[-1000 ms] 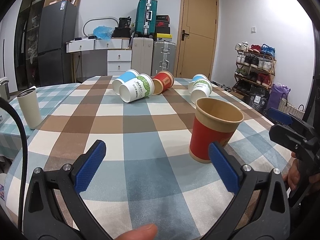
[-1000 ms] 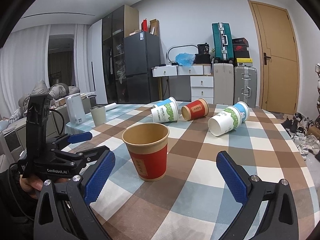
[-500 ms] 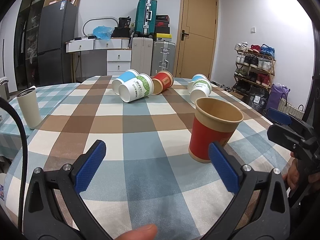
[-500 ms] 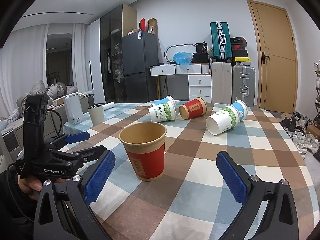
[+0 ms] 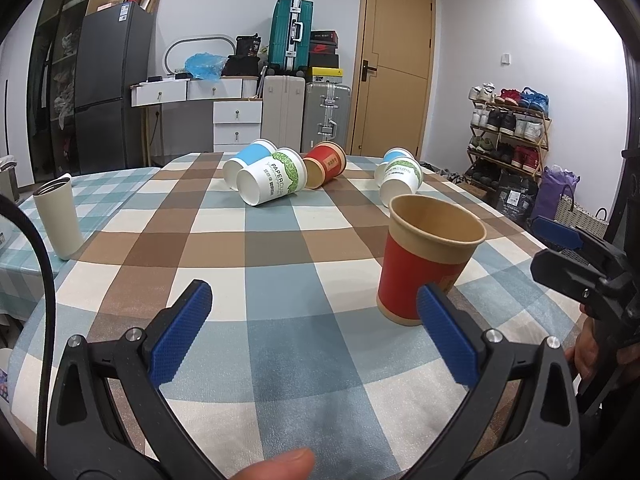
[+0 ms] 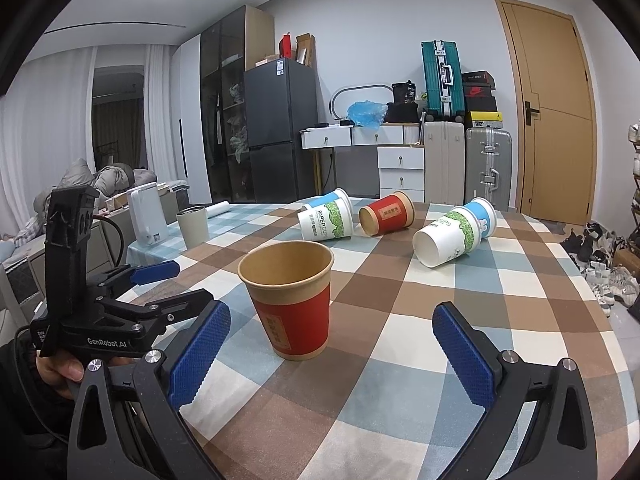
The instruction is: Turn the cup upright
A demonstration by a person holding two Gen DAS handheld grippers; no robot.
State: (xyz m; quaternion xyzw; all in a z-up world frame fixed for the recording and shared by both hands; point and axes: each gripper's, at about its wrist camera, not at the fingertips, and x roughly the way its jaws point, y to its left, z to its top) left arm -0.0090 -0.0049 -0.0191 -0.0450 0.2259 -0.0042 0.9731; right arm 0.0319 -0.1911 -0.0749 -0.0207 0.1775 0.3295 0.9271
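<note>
A red and brown paper cup stands upright on the checked tablecloth; it also shows in the right wrist view. My left gripper is open and empty, just short of the cup, which is off its right finger. My right gripper is open and empty, with the cup ahead near its left finger. Several cups lie on their sides farther back: a green-print one, a blue one, a red one and a pair.
A beige tumbler stands at the table's left edge. A white kettle sits beyond it. The left gripper's body shows at the left in the right wrist view. A shoe rack stands to the right of the table.
Both grippers stay open. The right wrist view has drifted slightly, so the upright cup sits a little further left. The cups have not moved.
</note>
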